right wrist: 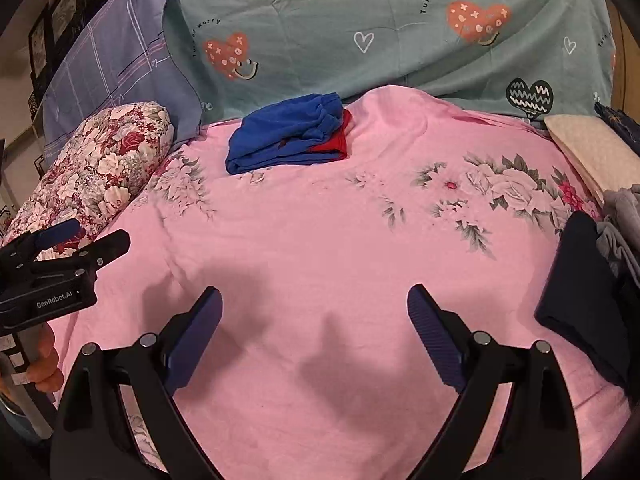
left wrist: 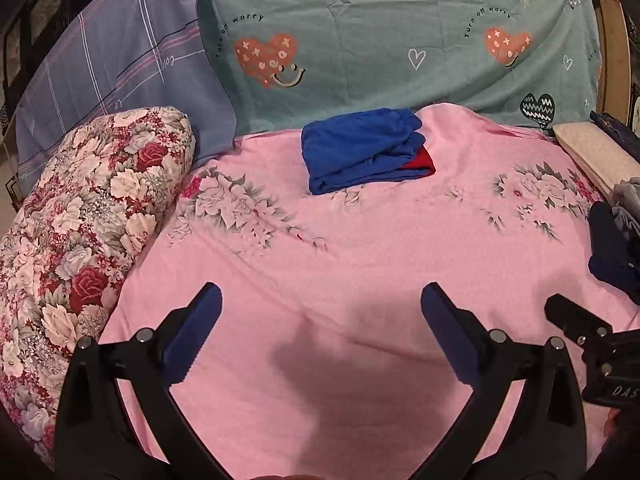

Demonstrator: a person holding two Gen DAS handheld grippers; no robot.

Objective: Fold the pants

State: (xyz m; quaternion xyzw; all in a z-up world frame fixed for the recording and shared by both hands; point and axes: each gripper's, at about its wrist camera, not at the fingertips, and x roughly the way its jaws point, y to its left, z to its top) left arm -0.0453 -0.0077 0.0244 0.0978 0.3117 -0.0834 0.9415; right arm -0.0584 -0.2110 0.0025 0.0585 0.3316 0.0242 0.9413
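Observation:
Folded blue pants lie on a folded red garment at the far side of the pink floral sheet; they also show in the right wrist view. A dark navy garment and a grey one lie heaped at the right edge; the heap also shows in the left wrist view. My left gripper is open and empty above the sheet. My right gripper is open and empty beside it.
A rolled floral quilt lies along the left. A blue-purple plaid pillow and a teal heart-print pillow stand at the back. A cream folded cloth sits at the right. A wooden bed frame borders the right.

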